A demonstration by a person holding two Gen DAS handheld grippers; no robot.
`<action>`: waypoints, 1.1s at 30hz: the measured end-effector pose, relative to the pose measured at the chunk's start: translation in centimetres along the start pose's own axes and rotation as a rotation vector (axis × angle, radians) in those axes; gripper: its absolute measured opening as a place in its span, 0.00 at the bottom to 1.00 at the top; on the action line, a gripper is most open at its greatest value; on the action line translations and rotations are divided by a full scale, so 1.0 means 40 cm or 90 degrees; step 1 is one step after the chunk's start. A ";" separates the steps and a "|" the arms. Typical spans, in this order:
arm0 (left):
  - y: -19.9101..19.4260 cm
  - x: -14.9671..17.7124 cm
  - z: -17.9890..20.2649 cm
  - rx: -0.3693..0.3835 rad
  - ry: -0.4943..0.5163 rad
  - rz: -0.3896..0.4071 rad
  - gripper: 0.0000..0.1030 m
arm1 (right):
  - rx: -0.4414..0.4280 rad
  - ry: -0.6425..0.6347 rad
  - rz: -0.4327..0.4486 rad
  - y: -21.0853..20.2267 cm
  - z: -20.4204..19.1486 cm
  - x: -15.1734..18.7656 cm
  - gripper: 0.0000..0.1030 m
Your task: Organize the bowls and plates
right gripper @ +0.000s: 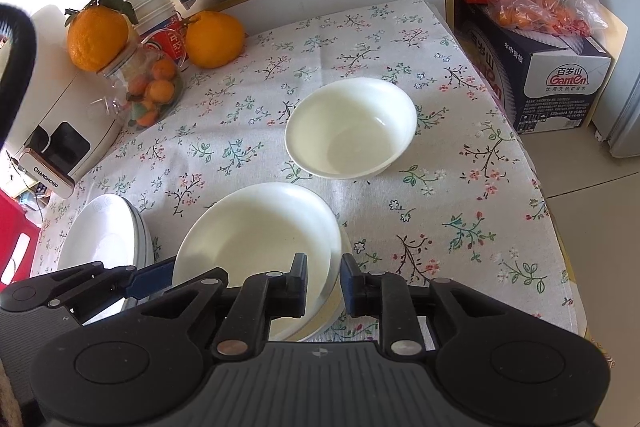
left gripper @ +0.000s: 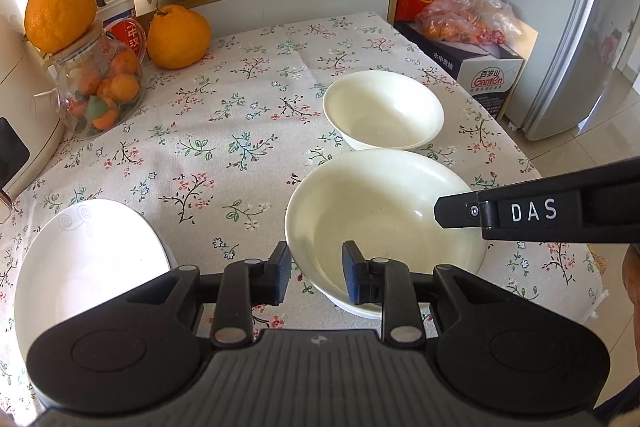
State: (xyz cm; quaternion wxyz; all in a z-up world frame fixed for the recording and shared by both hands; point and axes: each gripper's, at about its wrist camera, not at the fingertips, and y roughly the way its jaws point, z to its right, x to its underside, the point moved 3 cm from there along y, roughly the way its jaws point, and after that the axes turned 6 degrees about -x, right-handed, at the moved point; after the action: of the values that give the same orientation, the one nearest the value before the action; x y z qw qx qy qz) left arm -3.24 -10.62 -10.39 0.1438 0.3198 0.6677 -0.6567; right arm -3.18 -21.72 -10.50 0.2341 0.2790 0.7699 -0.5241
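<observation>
Large bowl [left gripper: 384, 223], glazed, rigid, slippery, breakable: left gripper [left gripper: 316, 277] and right gripper [right gripper: 323, 285] jaws apart astride opposite rims, unclamped; grip there

- Right hand-held gripper [right gripper: 323, 281] straddles the near rim of stacked bowls [right gripper: 256, 239] (pads not pressing).
- Single bowl [right gripper: 350, 127] beyond.
- Plates [right gripper: 106, 239] left.
</observation>
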 end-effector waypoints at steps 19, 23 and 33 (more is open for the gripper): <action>0.019 0.004 0.003 -0.005 0.003 -0.012 0.34 | 0.010 -0.011 -0.006 0.016 -0.002 -0.001 0.26; 0.019 0.003 0.000 -0.007 0.001 -0.011 0.37 | 0.010 -0.006 -0.007 0.019 0.003 -0.002 0.26; 0.020 -0.001 -0.019 -0.013 -0.013 -0.010 0.43 | 0.000 0.017 0.015 0.008 0.025 -0.017 0.29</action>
State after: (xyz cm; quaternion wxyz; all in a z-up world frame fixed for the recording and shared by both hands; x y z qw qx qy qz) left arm -2.54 -9.94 -10.90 0.1488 0.3058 0.6754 -0.6543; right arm -2.38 -22.68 -10.60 0.2298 0.2952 0.7697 -0.5173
